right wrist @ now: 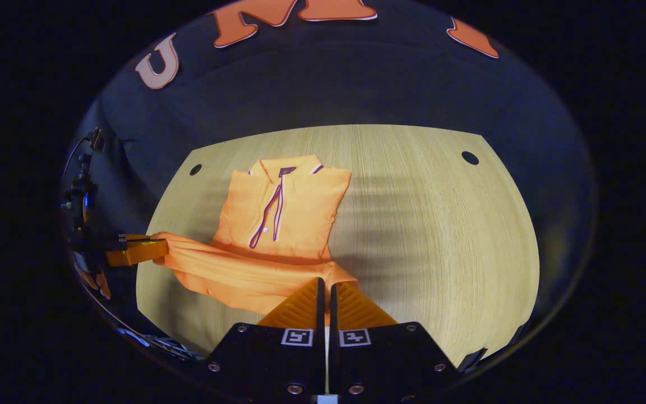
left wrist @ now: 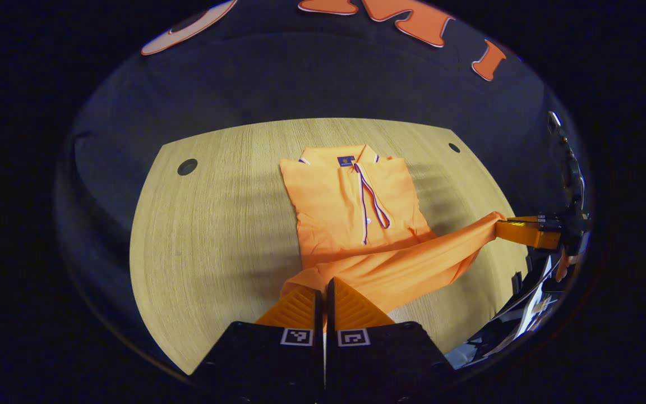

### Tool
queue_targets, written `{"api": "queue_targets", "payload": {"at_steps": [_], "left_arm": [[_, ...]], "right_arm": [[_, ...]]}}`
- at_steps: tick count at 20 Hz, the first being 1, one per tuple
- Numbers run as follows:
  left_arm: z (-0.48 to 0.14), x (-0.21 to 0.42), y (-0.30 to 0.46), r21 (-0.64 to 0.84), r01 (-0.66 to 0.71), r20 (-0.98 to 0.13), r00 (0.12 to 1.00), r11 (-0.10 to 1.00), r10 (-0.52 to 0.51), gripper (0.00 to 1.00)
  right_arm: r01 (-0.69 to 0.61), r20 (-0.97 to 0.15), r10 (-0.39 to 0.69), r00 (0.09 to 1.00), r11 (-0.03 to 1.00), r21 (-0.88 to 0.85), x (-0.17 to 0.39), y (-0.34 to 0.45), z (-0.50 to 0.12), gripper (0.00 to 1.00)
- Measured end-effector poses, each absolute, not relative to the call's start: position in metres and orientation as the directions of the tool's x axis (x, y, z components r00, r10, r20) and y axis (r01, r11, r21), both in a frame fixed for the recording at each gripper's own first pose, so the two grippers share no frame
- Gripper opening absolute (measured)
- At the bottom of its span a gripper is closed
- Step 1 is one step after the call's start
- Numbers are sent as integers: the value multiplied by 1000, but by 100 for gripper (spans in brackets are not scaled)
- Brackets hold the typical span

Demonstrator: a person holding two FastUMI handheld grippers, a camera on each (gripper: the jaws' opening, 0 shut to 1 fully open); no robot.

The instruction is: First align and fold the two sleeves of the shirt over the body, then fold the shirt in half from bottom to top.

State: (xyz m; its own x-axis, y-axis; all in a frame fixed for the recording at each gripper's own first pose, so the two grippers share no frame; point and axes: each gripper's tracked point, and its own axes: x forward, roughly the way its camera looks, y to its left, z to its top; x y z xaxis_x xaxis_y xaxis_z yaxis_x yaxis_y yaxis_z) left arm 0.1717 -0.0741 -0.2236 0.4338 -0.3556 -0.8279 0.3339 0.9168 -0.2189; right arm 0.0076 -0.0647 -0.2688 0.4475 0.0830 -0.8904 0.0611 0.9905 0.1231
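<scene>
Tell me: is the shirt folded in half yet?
Not yet. The shirt has its sleeves folded in, but its bottom edge is lifted, pinched by both grippers, short of the collar.

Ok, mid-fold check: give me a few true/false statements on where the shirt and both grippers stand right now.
1. Both sleeves are already folded over the shirt body. True.
2. The left gripper is open above the table. False: it is shut on the shirt's hem.
3. The right gripper pinches the hem too. True.
4. The collar is already covered. False: the hem is raised near the front edge and the collar shows.
5. The shirt lies face up. True.
</scene>
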Motion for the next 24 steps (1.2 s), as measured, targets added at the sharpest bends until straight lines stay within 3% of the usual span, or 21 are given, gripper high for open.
{"api": "queue_targets", "payload": {"at_steps": [15, 24], "left_arm": [[-252, 353, -86, -295, 277, -829, 401, 914, -389, 1], [-266, 404, -89, -351, 203, -823, 398, 914, -405, 2]], "right_arm": [[165, -914, 58, 402, 977, 134, 154, -83, -308, 3], [242, -912, 17, 411, 962, 127, 217, -92, -336, 3]]}}
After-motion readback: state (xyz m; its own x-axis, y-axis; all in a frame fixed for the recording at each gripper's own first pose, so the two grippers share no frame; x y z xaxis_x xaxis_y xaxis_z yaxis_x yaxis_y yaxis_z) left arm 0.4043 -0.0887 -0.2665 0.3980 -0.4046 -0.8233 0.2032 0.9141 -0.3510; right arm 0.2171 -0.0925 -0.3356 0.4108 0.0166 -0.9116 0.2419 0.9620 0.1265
